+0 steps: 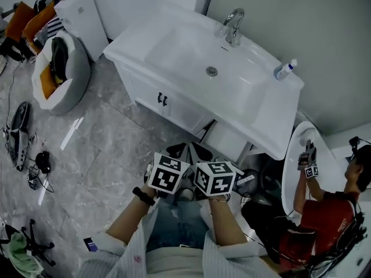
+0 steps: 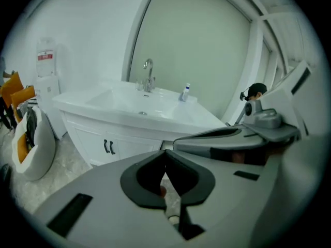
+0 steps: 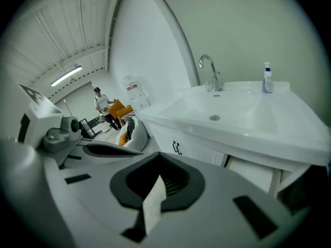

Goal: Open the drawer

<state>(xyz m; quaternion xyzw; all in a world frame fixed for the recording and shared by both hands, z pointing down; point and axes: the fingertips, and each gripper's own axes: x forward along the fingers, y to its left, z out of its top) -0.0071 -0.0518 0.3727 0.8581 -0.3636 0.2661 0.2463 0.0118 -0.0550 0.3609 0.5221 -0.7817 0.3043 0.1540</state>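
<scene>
Your drawer (image 1: 231,139) is plain white, tucked under the basin (image 1: 174,54), ahead of and well apart from both claws. Left claw (image 2: 166,175) and right claw (image 3: 158,179) are pinched together, holding nothing.

Grey marbled floor (image 1: 98,155), pale green wall (image 1: 301,22) behind a white vanity (image 1: 191,57) with chrome tap (image 1: 233,25), white round seat (image 1: 72,77), orange inside, near it, orange chairs (image 1: 29,19) beyond, ceiling strip light (image 3: 65,76).

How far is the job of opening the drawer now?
Done: nothing visible; the white vanity cabinet front appears closed, its two dark handles untouched. In hand: nothing; the left claw and right claw are shut, empty, away from the cabinet. Left: reach a handle, grip, pull.
</scene>
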